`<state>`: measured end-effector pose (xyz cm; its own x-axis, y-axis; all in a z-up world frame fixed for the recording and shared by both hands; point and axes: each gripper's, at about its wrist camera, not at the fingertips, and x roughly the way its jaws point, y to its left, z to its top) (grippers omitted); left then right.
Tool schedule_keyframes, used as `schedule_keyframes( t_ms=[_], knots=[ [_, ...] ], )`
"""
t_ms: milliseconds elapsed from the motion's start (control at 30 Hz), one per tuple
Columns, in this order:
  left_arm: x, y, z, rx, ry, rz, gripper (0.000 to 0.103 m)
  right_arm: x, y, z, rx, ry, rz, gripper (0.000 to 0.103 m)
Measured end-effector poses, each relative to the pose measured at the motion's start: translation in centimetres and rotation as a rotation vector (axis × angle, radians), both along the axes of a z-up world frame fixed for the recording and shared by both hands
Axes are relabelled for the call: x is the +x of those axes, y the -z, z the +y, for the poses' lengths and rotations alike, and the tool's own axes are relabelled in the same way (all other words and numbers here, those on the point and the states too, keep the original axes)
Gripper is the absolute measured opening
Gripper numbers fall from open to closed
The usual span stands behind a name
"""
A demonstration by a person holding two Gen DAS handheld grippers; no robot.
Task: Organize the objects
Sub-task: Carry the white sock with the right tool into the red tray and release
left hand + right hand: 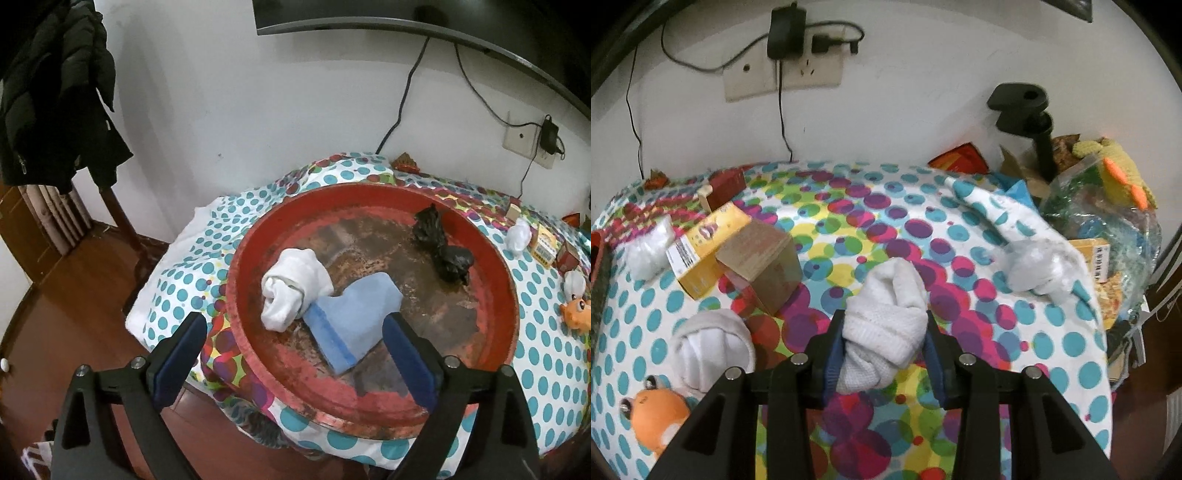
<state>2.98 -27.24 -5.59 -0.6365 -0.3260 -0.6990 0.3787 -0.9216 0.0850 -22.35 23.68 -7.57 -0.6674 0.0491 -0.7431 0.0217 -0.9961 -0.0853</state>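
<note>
A round red tray (495, 280) lies on the dotted cloth. In it sit a rolled white sock (291, 291), a folded blue cloth (351, 314) and a crumpled black bag (439, 243). My left gripper (295, 354) stands wide open above the tray's near side, with nothing between its pads. In the right wrist view my right gripper (884, 350) is shut on another rolled white sock (886, 317), its blue pads pressing both sides. A second white sock roll (713, 343) lies on the cloth to its left.
Around the held sock lie a yellow box (701, 251), a wooden block (761, 258), an orange toy (653, 413) and crumpled white plastic (1038, 269). A cluttered pile with a clear bag (1100, 221) fills the right edge. A wall with sockets stands behind; a dark jacket (55, 92) hangs left.
</note>
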Motion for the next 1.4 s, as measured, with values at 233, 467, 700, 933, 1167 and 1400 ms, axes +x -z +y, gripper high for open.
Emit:
schedule_keyframes(
  t_ms=[233,467,700,933,1167,1400],
  knots=[
    [-0.1,0.3,0.1,-0.007,0.006,-0.005,0.100,1.8,-4.5,-2.2,-0.034,-0.058,0.069,0.039],
    [-0.2,1.0,0.0,0.005,0.008,-0.019,0.100,3.9,-8.2,-9.1,-0.067,-0.224,0.106,0.039],
    [0.0,0.9,-0.7,0.023,-0.014,-0.007,0.100,6.3,-8.7,-18.0,-0.082,-0.418,0.079,0.039],
    [0.3,0.7,-1.3,0.026,-0.031,-0.002,0.100,9.3,-6.9,-25.9,-0.081,-0.570,0.029,0.039],
    [0.5,0.6,-1.8,0.029,-0.043,0.003,0.100,11.1,-4.4,-31.1,-0.077,-0.652,-0.031,0.039],
    [0.8,0.1,-1.9,0.022,-0.054,0.018,0.100,12.0,-2.9,-33.6,-0.061,-0.684,-0.061,0.039]
  ],
)
